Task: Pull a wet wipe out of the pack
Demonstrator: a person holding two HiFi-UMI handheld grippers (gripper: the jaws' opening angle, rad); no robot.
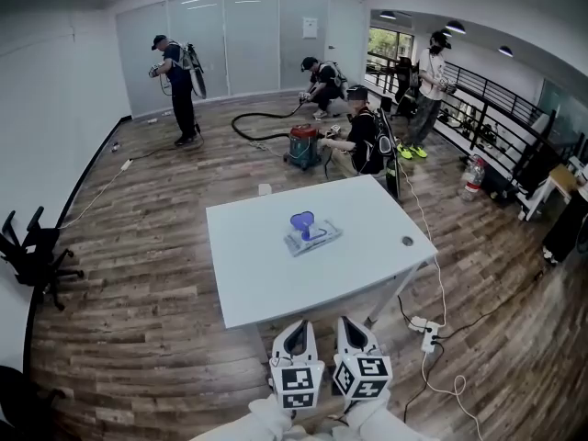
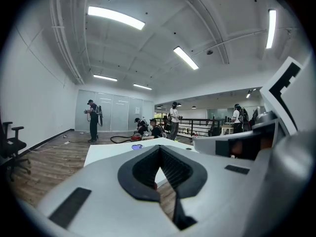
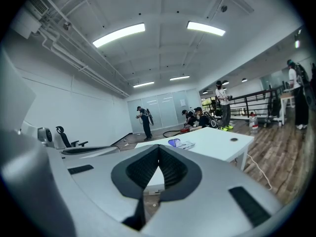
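The wet wipe pack (image 1: 310, 233) lies flat near the middle of the white table (image 1: 266, 278), its blue lid raised. It is small in the left gripper view as a blue lid (image 2: 137, 146), and the pack (image 3: 179, 143) also shows in the right gripper view. My left gripper (image 1: 297, 325) and right gripper (image 1: 353, 322) are side by side short of the table's near edge, well away from the pack. Both point at the table. The left gripper (image 2: 159, 148) and the right gripper (image 3: 159, 147) have their jaws together with nothing between them.
A round cable hole (image 1: 407, 241) sits at the table's right side. A power strip (image 1: 428, 333) and cables lie on the wood floor to the right. An office chair (image 1: 35, 252) stands at the left. Several people and a vacuum cleaner (image 1: 301, 146) are beyond the table.
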